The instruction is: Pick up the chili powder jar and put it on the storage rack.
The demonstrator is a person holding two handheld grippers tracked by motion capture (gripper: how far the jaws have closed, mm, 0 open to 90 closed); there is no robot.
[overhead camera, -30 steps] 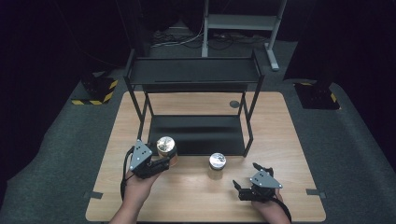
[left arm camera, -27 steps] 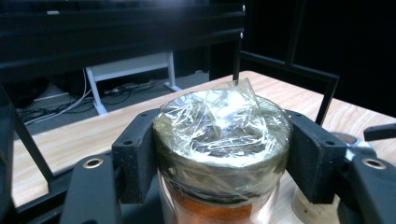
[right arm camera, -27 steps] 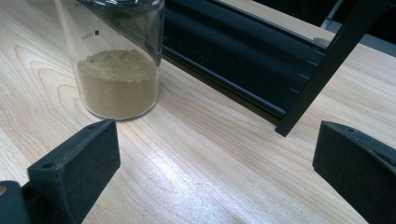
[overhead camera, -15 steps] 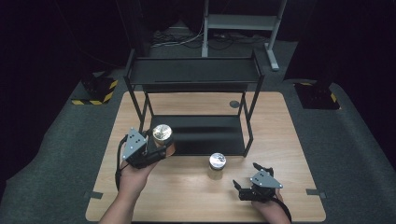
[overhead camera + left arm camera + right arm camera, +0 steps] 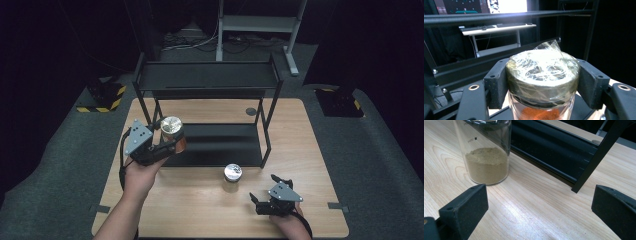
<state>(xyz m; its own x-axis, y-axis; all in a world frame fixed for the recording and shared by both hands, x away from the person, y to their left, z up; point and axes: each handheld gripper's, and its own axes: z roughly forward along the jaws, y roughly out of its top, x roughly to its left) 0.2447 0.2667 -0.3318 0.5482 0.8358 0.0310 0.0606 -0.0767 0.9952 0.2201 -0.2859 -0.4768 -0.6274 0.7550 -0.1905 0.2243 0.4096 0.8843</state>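
Note:
My left gripper (image 5: 167,142) is shut on a glass jar (image 5: 172,131) with a foil-wrapped silver lid, lifted above the table beside the black rack's left legs. In the left gripper view the jar's lid (image 5: 543,72) sits clamped between both black jaws, with orange powder (image 5: 541,113) showing below it. A second jar (image 5: 232,175) with a silver lid stands upright on the table in front of the rack. In the right gripper view that jar (image 5: 486,152) holds tan powder. My right gripper (image 5: 265,197) rests open on the table, to the right of this jar and apart from it.
A black two-level metal rack (image 5: 207,80) stands at the middle of the wooden table (image 5: 200,215), its lower shelf (image 5: 220,142) lying low over the tabletop. Its front right leg (image 5: 602,155) rises just beyond my right gripper. A small dark round mark (image 5: 250,111) lies behind the rack.
My left gripper has carried the orange-powder jar up and away from me, toward the rack's left side. The right gripper and the tan-powder jar have stayed put.

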